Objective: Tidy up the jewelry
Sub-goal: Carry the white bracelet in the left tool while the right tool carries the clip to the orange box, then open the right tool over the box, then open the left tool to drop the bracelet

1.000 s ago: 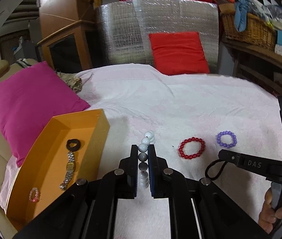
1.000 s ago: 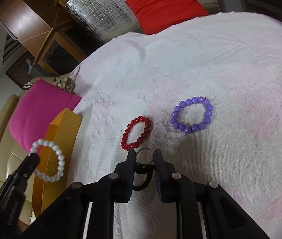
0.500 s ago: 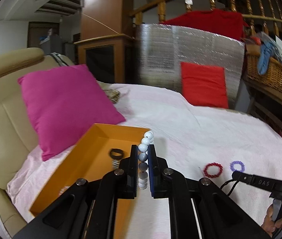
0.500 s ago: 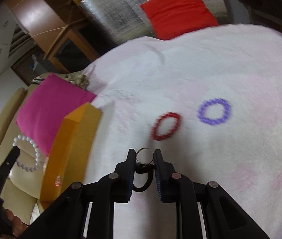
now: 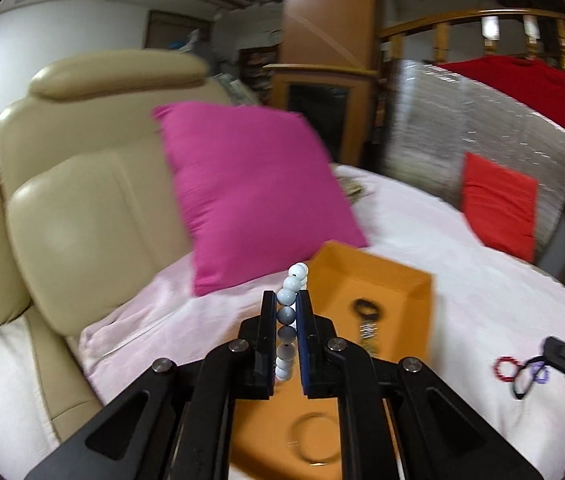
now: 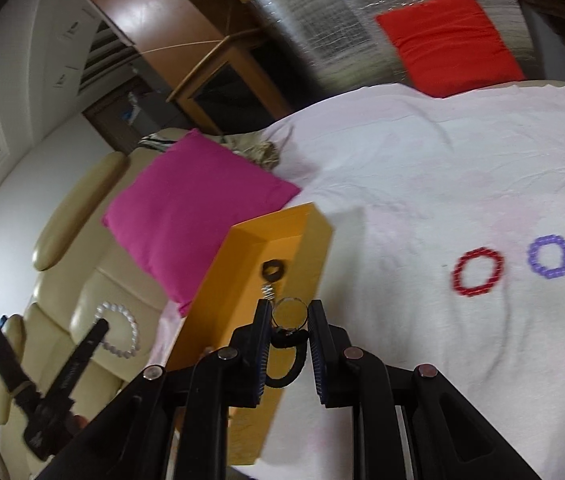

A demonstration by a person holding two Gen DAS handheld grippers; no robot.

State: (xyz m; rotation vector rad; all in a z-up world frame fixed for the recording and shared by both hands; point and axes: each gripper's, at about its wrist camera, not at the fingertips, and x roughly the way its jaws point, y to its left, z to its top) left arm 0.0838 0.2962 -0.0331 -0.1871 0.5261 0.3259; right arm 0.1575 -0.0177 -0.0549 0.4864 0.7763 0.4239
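while a watch (image 5: 367, 322) and a clear bangle (image 5: 314, 438) already lie in the orange box (image 5: 410, 300), the left gripper (image 5: 285, 312) pinches a white bracelet (image 5: 287, 320) and the right gripper (image 6: 289, 316) grips a ring (image 6: 289, 314), both beside the box; red bracelet (image 6: 477, 271) and purple bracelet (image 6: 550, 256) wait right of the fingers.

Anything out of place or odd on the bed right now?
Nothing looks damaged or spilled. The red bracelet and purple bracelet lie loose on the white blanket, outside the orange tray.
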